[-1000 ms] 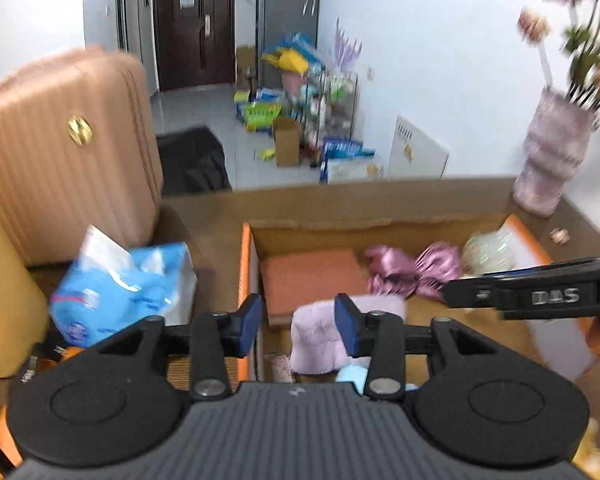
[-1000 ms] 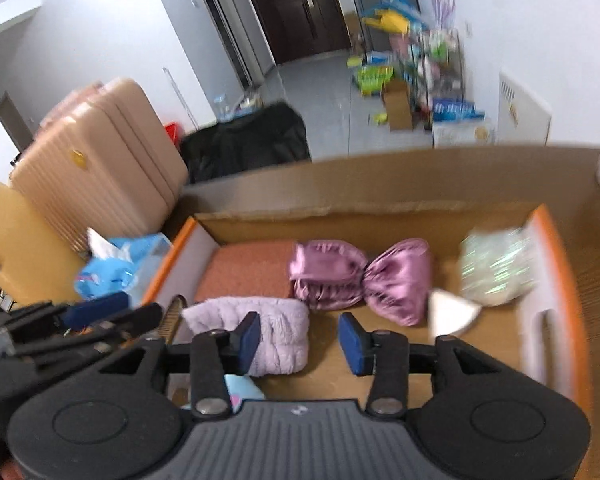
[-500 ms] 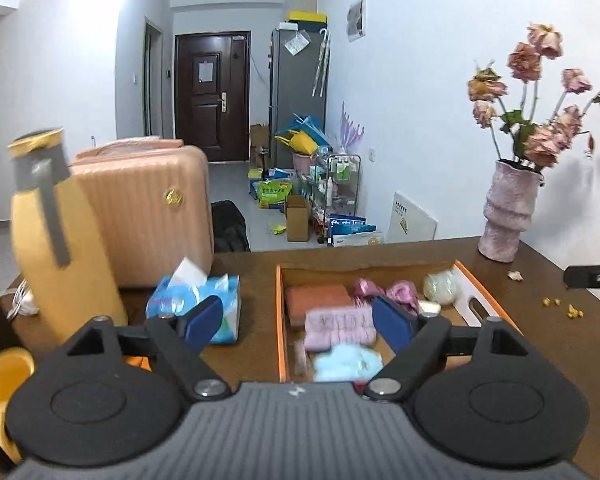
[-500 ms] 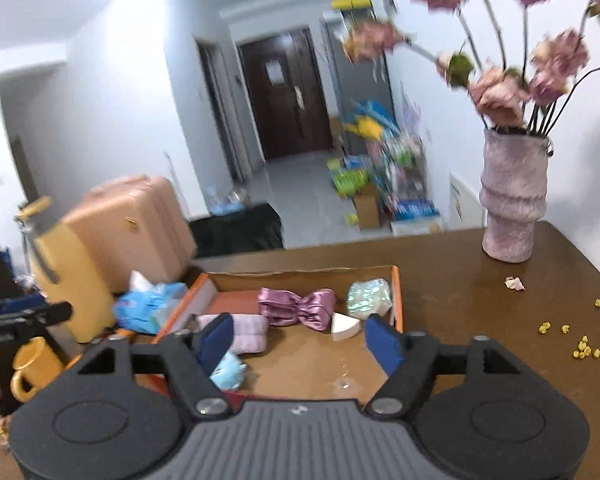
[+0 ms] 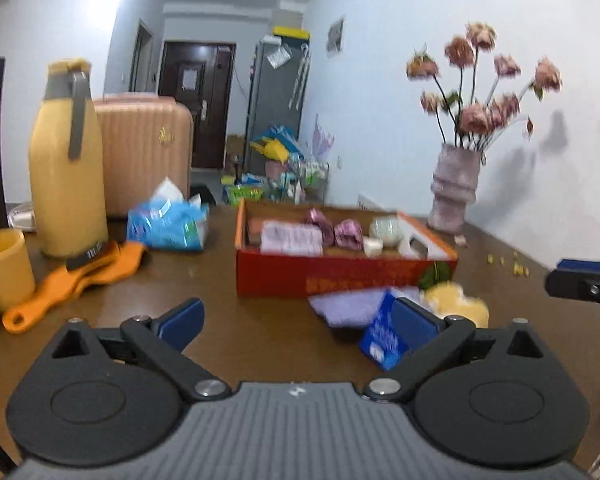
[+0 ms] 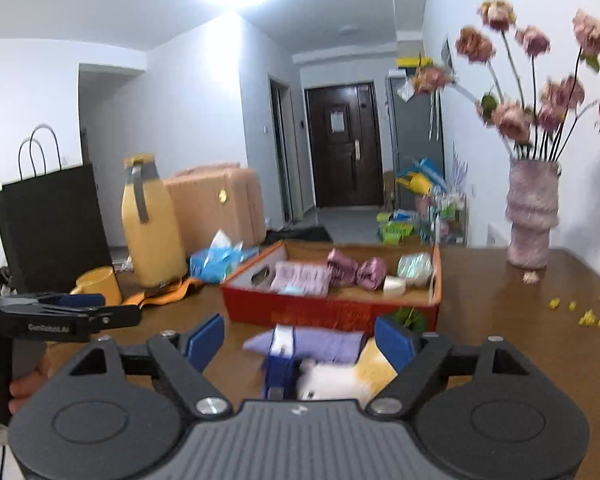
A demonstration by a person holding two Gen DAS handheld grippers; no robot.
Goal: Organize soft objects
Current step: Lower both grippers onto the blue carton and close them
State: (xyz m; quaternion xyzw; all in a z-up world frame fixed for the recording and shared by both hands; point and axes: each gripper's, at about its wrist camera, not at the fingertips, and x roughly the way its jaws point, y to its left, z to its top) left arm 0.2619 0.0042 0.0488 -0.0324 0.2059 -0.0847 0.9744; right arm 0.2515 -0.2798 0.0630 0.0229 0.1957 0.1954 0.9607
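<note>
A red box [image 5: 340,276] with an orange rim sits mid-table, also in the right wrist view [image 6: 328,312]. It holds a pink folded towel [image 5: 290,236], a shiny pink scrunchie [image 5: 336,230] and a pale green bundle [image 5: 384,228]. In front of it lie a purple cloth [image 6: 312,344], a blue packet [image 5: 382,336] and a yellow-and-white soft item [image 6: 348,376]. My left gripper [image 5: 296,320] is open and empty, low before the box. My right gripper [image 6: 300,338] is open and empty, above the loose items.
A yellow flask [image 5: 66,164], yellow mug [image 5: 4,268], orange cloth [image 5: 76,276] and blue tissue pack [image 5: 168,224] stand at left. A vase of flowers [image 5: 454,196] stands at right by the wall. Yellow crumbs [image 6: 580,312] dot the table. A black bag [image 6: 48,224] stands far left.
Both grippers have pulled back from over the box and opened wide. The loose cloth, packet and yellow item in front of the box have come into view.
</note>
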